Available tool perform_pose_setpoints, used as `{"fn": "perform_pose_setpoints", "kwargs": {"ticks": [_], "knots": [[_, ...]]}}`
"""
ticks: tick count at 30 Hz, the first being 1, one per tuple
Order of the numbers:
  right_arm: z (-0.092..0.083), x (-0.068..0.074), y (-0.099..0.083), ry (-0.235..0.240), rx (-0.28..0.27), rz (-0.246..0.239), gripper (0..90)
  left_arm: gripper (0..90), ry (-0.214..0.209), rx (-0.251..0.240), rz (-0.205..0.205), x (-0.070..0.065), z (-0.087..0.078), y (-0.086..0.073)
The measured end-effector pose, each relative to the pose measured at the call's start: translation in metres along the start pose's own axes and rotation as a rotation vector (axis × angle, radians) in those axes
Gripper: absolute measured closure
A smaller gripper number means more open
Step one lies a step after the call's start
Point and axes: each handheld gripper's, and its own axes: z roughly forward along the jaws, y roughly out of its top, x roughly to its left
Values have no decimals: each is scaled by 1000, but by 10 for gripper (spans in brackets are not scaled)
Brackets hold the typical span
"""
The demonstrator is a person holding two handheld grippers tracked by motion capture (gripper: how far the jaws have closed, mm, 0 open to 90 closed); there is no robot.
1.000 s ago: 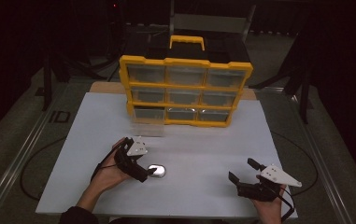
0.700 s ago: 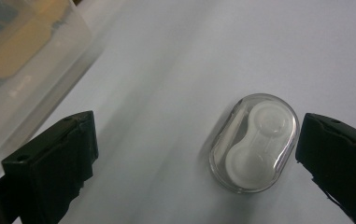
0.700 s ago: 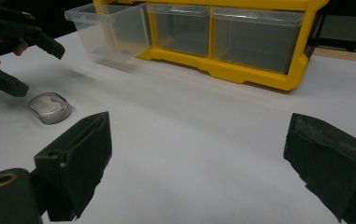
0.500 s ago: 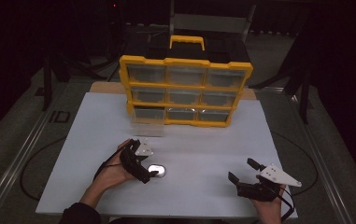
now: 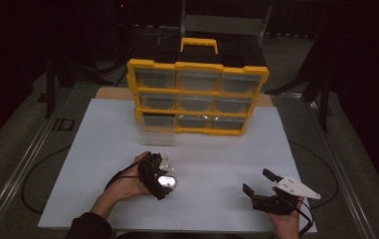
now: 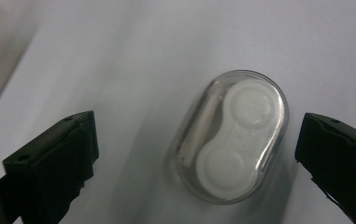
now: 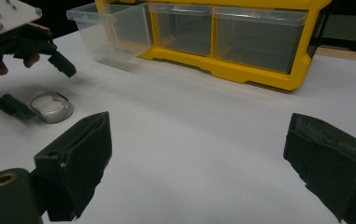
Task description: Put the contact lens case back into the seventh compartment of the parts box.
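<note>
On the white worktop, the clear lens case is being straddled by the wide-apart left hand-held gripper, and could be squirted aside if its smooth dome is being pinched off-centre.

- A yellow plastic organiser cabinet with three rows of clear drawers stands at the far side of the table, a yellow handle on top.
- One clear plastic drawer sticks out at its lower left.
- A white flat table top.
- A dark floor around it.
</note>
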Motion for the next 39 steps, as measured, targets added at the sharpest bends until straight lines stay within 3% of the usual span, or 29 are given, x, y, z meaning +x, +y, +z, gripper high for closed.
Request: {"fn": "perform_pose_setpoints", "kwargs": {"ticks": [3,7,12,16,26,39], "knots": [[0,0,0,1,2,-2,77,95,-26,37,42,-3,3,2],[1,0,0,2,8,-5,77,171,-51,43,49,-3,1,3],[2,1,0,3,9,-4,77,335,-122,46,60,-2,0,5],[2,1,0,3,11,-4,77,404,-163,49,41,2,0,4],[2,1,-1,4,15,-5,78,479,-158,95,69,1,-1,11],[2,1,-1,1,16,-2,78,497,-132,80,57,1,-5,11]]}}
